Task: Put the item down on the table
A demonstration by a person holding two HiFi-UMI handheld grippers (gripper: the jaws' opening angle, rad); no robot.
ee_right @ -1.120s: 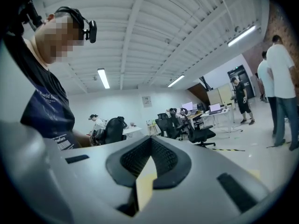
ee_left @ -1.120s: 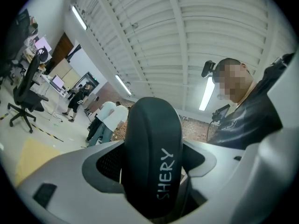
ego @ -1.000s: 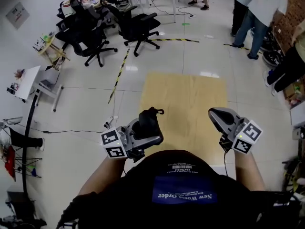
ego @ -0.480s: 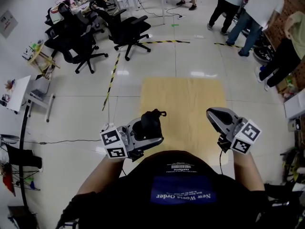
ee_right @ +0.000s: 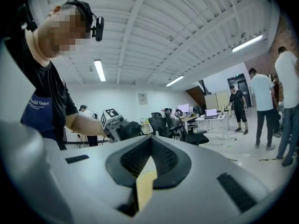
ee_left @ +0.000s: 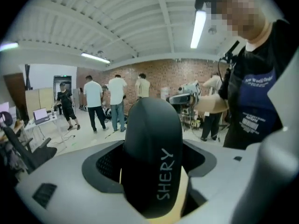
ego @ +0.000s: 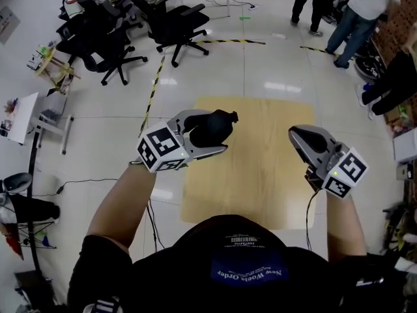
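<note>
A black rounded item (ego: 214,126) printed "SHERY" (ee_left: 153,157) sits between the jaws of my left gripper (ego: 218,134), which is shut on it. The gripper holds it in the air above the left part of the light wooden table (ego: 260,175). In the left gripper view the item fills the gap between the grey jaws of the left gripper (ee_left: 152,176). My right gripper (ego: 301,137) hovers over the table's right edge. Its jaws meet with nothing between them in the right gripper view (ee_right: 150,146). That view also shows the left gripper (ee_right: 122,129) with the item, off to the left.
Black office chairs (ego: 176,28) stand on the floor beyond the table. Yellow-black tape (ego: 154,90) runs along the floor at the left. Several people (ego: 365,12) stand at the far right. A small white table (ego: 26,113) is at the left.
My left gripper has risen and moved forward with the black item, now over the table's left part. The right gripper has barely moved.
</note>
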